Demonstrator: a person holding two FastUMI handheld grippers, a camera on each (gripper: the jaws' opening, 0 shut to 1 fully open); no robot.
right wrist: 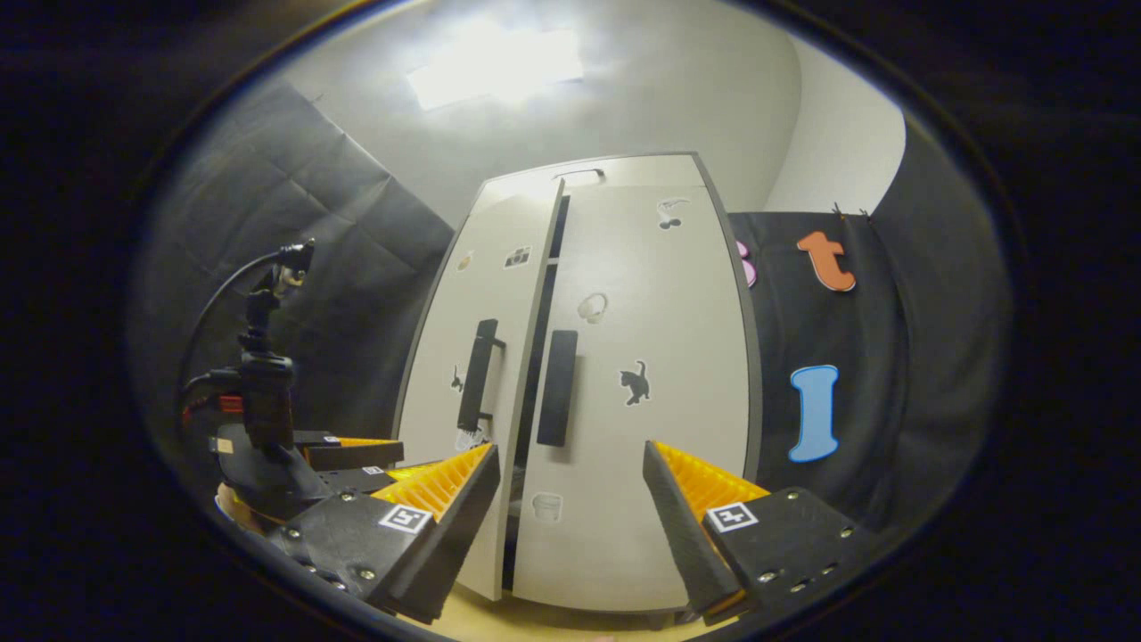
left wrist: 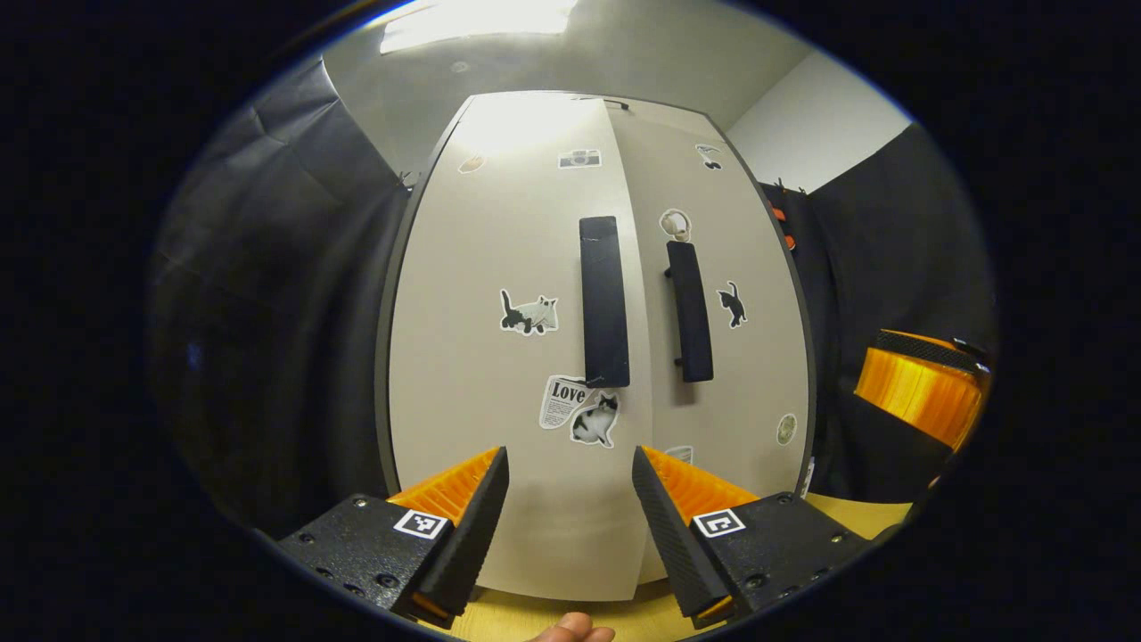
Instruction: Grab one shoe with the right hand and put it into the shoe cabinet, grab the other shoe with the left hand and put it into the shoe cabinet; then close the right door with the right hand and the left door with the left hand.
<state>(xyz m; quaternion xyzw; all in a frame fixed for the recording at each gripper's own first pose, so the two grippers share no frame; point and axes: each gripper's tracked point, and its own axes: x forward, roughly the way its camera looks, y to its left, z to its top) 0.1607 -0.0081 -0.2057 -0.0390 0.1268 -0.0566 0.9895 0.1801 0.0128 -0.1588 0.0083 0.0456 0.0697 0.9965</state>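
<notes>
— what stands before the cameras?
— a pale shoe cabinet (left wrist: 499, 357) on a wooden desk (left wrist: 856, 515), cat stickers across both fronts. its right door (right wrist: 642, 392) sits flush; the left door (right wrist: 463, 357) stands slightly ajar, a dark gap between them in the right gripper view.
— the shoes?
— none visible.
— and the tools?
— the left gripper (left wrist: 570, 499) faces the left door's black handle (left wrist: 603, 299), released, grasping nothing. the right gripper (right wrist: 570, 499) hangs spread before the right door, equally empty.
</notes>
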